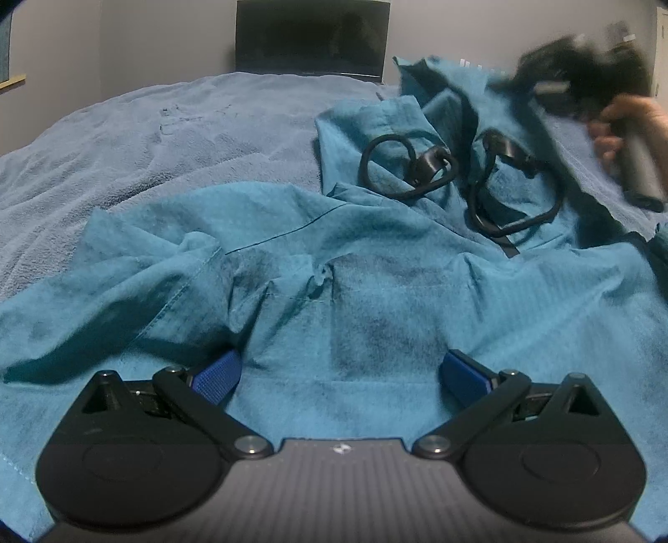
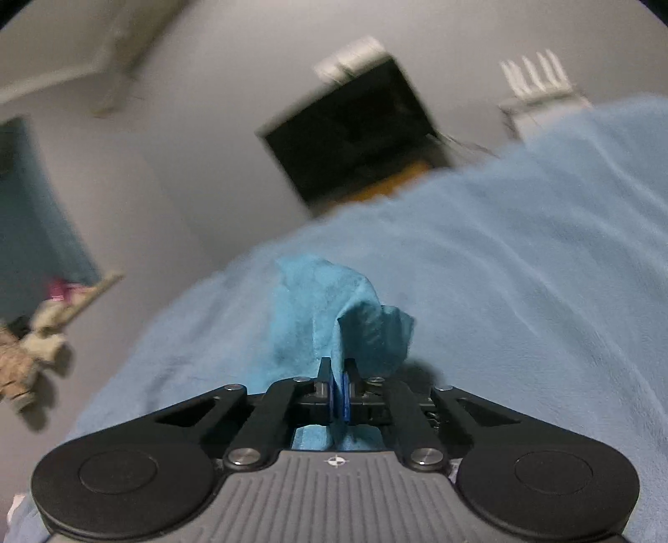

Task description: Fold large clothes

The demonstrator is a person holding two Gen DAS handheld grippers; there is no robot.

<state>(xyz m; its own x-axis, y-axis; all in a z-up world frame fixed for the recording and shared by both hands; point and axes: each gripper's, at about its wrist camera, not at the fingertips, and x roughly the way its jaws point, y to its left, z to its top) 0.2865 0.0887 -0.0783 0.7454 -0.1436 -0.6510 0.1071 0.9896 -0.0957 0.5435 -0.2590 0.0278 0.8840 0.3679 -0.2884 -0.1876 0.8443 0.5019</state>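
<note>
Grey-walled room, a dark screen (image 1: 312, 39) against the far wall, and under everything a pale blue blanket (image 1: 137, 138) spread across a bed, filling both views. On it, directly ahead of and beneath the left gripper (image 1: 340, 374), the large teal garment (image 1: 375, 292), rumpled, seams and a pocket-like panel facing up, one part bunched off to the gripper's left, black drawcords (image 1: 407, 167) with toggles coiled farther ahead and to the right, where the hood or neck seems to lie. Left gripper spread wide, blue pads (image 1: 217, 376) resting on or just over the cloth with nothing pinched between them. Up at the far right of that view, blurred, the right gripper (image 2: 340, 392) in a hand (image 1: 626, 125), lifting an edge of the teal cloth clear of the bed. From its own camera: jaws drawn together, pinching a corner of the teal fabric, a tuft of it standing up just past the fingertips, more trailing below. Step in hand, by the look of it: the first pick-up, one corner seized, the other not yet. Next move likely calls for closing the left pads on a matching edge near at hand, then lifting both together, taut and level, before carrying across for the fold. Worth minding the loose cords, apt to snag or slip into the crease.
</note>
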